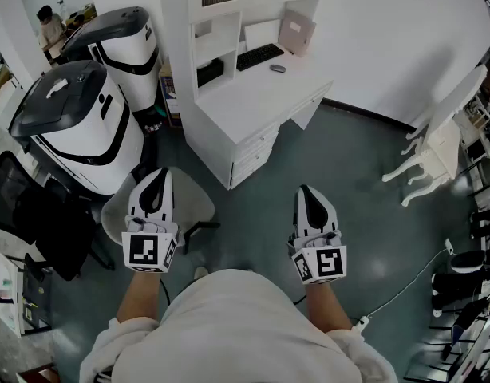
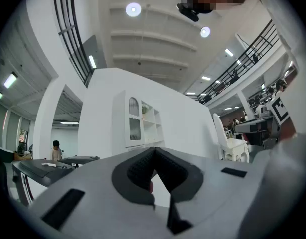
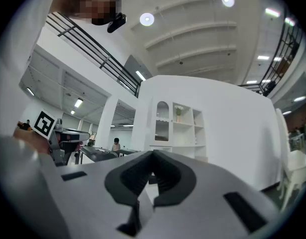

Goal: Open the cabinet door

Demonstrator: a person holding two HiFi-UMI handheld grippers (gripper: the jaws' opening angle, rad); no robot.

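Observation:
The white desk [image 1: 245,94] with a shelf hutch stands ahead of me, some way off. Its arched glass cabinet door [image 2: 134,121] [image 3: 162,122] is closed, on the hutch's left side. My left gripper [image 1: 157,183] [image 2: 154,151] is held level in front of my body, its jaws shut with nothing between them. The right gripper [image 1: 309,195] [image 3: 153,156] is beside it, also shut and empty. Neither one touches the furniture.
Two large white and black machines [image 1: 77,126] [image 1: 121,42] stand at the left. A round grey stool [image 1: 195,202] is under my left gripper. A black office chair [image 1: 29,214] is at the far left, a white chair [image 1: 436,146] at the right. A keyboard [image 1: 259,56] lies on the desk.

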